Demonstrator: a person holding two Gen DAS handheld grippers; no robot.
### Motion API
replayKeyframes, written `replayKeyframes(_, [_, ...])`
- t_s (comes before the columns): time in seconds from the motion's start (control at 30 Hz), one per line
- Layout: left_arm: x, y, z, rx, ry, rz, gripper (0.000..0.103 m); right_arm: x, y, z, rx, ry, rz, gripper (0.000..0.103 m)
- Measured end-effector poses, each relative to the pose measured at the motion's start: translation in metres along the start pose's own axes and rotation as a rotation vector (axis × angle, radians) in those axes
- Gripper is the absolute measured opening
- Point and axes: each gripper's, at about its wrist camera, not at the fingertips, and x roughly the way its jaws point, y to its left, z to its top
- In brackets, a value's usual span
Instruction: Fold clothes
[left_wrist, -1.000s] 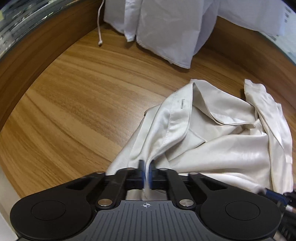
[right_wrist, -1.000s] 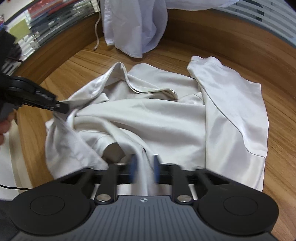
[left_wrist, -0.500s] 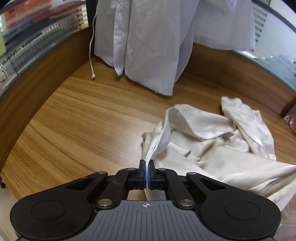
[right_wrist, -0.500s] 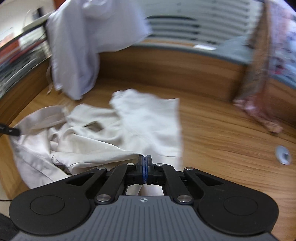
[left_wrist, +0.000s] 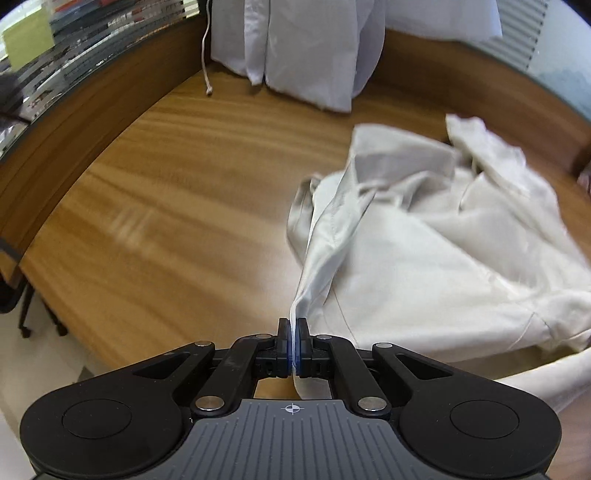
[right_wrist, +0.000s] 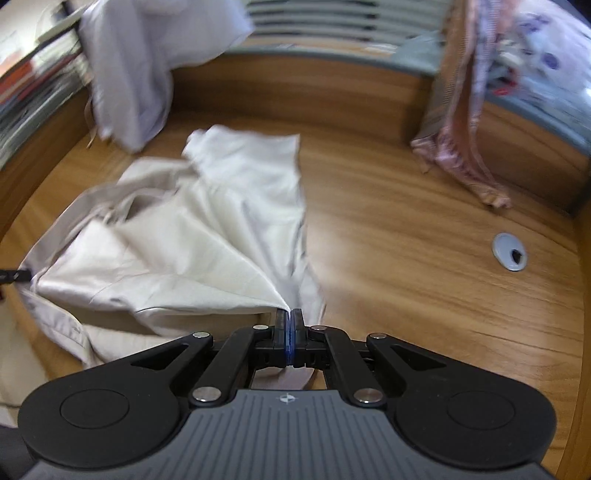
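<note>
A cream satin garment (left_wrist: 424, 258) lies crumpled on the wooden table (left_wrist: 166, 206); it also shows in the right wrist view (right_wrist: 177, 251). My left gripper (left_wrist: 293, 325) is shut on a pulled-up edge of it at its near left. My right gripper (right_wrist: 290, 317) is shut on another edge at its near right, and the cloth stretches taut from it toward the left. The tip of the left gripper (right_wrist: 14, 275) shows at the far left of the right wrist view, at the cloth's other end.
A white garment (left_wrist: 306, 48) hangs over the table's back edge, also in the right wrist view (right_wrist: 133, 74). A pink patterned cloth (right_wrist: 461, 122) hangs at the back right. A grey cable grommet (right_wrist: 510, 251) sits in the tabletop. A raised wooden rim (right_wrist: 295, 92) bounds the table.
Both grippers closed on the cream garment and pulled apart and back, lifting and stretching its near edge. The views swung outward; the right one now shows the table's right side.
</note>
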Motion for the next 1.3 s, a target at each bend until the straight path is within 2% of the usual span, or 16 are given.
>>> replayKeyframes(0.13, [0.001, -0.002, -0.011, -0.006, -0.043, 0.012, 0.004, 0.006, 0.008, 0.007, -0.104, -0.025, -0.008, 0.001])
replayKeyframes(0.3, [0.007, 0.004, -0.009, -0.053, -0.072, 0.028, 0.005, 0.033, 0.016, 0.036, -0.18, -0.046, -0.054, 0.001])
replayKeyframes(0.33, [0.006, 0.005, -0.008, -0.056, -0.081, 0.03, 0.011, 0.04, 0.017, 0.041, -0.184, -0.04, -0.06, 0.001])
replayKeyframes(0.37, [0.004, 0.006, -0.008, -0.053, -0.092, 0.029, 0.023, 0.047, 0.019, 0.047, -0.189, -0.035, -0.067, 0.001])
replayKeyframes(0.43, [-0.002, 0.008, -0.005, -0.036, -0.117, 0.014, 0.028, 0.055, 0.023, 0.054, -0.206, -0.024, -0.078, 0.004])
replayKeyframes(0.5, [-0.009, 0.009, 0.0, -0.002, -0.137, -0.021, 0.029, 0.057, 0.029, 0.058, -0.221, -0.032, -0.086, 0.011])
replayKeyframes(0.57, [-0.013, 0.009, 0.006, 0.049, -0.144, -0.06, 0.034, 0.055, 0.036, 0.06, -0.219, -0.053, -0.082, 0.021])
replayKeyframes(0.67, [-0.017, 0.004, 0.018, 0.153, -0.147, -0.131, 0.037, 0.049, 0.046, 0.058, -0.189, -0.087, -0.067, 0.027])
replayKeyframes(0.87, [-0.019, -0.015, 0.043, 0.398, -0.139, -0.272, 0.04, 0.049, 0.073, 0.038, -0.079, -0.083, -0.032, 0.027])
replayKeyframes(1.0, [-0.014, -0.038, 0.053, 0.518, -0.136, -0.354, 0.042, 0.053, 0.093, 0.015, -0.015, -0.062, 0.019, 0.027])
replayKeyframes(1.13, [-0.01, -0.055, 0.055, 0.6, -0.136, -0.42, 0.043, 0.066, 0.103, 0.004, -0.036, -0.045, 0.031, 0.036])
replayKeyframes(1.3, [-0.012, -0.065, 0.052, 0.685, -0.15, -0.461, 0.044, 0.083, 0.108, -0.004, -0.084, -0.028, 0.027, 0.037])
